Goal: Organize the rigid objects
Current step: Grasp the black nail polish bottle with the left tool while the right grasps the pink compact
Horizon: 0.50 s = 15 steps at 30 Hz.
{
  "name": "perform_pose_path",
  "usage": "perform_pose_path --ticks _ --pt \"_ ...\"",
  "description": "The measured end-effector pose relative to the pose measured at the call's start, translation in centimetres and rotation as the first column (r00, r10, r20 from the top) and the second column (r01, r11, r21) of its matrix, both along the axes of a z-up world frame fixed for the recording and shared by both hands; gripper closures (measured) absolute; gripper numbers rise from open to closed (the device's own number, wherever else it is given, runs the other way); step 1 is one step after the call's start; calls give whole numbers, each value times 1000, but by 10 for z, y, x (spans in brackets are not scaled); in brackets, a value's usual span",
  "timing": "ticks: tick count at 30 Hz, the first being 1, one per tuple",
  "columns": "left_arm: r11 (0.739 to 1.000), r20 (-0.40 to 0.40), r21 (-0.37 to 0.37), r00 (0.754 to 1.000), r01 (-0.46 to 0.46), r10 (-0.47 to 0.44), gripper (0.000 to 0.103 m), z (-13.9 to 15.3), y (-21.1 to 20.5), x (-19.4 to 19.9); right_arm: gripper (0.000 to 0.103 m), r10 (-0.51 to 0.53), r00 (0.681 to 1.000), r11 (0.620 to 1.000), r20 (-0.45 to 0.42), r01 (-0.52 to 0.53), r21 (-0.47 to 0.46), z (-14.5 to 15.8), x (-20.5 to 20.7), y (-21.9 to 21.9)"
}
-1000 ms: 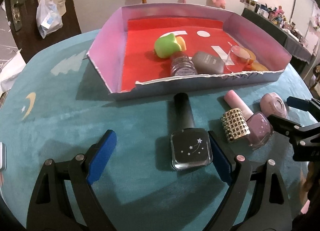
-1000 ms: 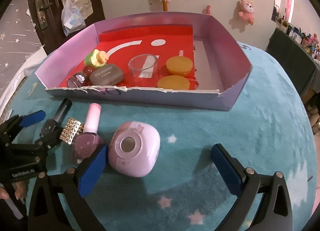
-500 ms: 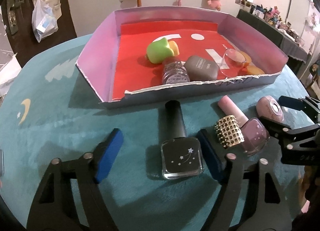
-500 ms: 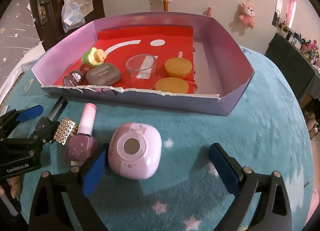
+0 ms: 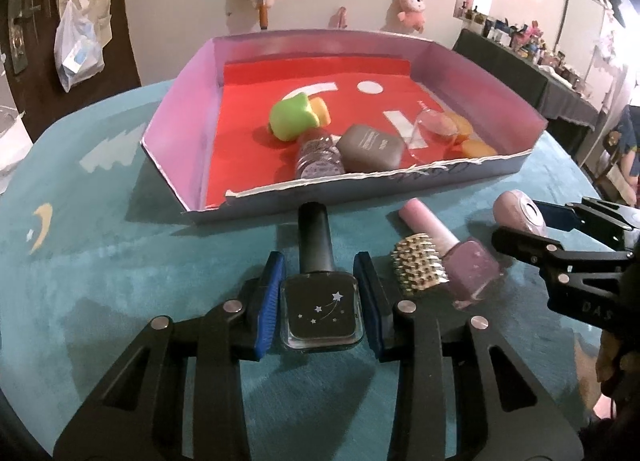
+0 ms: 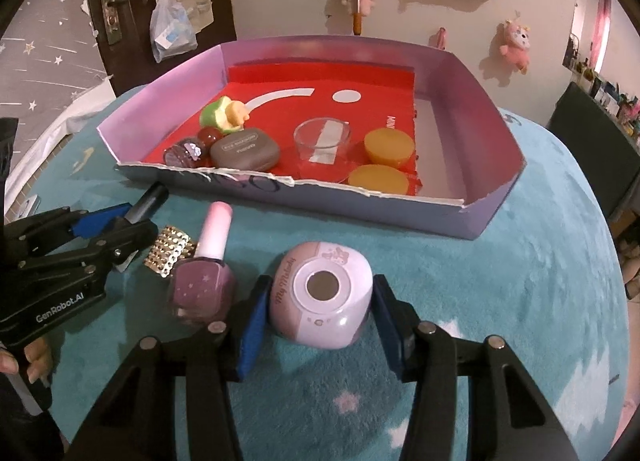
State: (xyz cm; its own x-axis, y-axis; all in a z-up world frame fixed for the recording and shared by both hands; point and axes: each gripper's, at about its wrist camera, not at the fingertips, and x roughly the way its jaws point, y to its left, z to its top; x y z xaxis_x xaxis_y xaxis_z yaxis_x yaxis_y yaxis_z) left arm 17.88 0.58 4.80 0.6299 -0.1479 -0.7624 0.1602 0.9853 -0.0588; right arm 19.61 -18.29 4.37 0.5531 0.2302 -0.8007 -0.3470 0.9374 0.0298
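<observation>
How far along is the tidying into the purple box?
Done: the box already holds six or so small items. In hand: the left gripper has just closed on the black polish bottle, the right gripper on the pink case. Left: the pink polish bottle and studded piece.

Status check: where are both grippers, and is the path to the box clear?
Left gripper just closed on black polish bottle. Right gripper just closed on pink case. Both on the rug, box ahead. Pink polish bottle lies between them.

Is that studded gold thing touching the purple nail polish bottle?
Touching. The left wrist view shows the studded gold piece pressed against the purple nail polish bottle, no gap between them.
</observation>
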Motion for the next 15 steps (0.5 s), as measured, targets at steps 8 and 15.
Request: perform_pose_path --ticks 8,15 --pt "1000 35 2 999 20 -20 69 14 -6 -13 51 -12 1000 999 10 12 32 11 -8 -7" --pt "1000 47 6 999 15 -15 69 17 -6 -21 51 -7 1000 999 6 7 38 11 -20 -9"
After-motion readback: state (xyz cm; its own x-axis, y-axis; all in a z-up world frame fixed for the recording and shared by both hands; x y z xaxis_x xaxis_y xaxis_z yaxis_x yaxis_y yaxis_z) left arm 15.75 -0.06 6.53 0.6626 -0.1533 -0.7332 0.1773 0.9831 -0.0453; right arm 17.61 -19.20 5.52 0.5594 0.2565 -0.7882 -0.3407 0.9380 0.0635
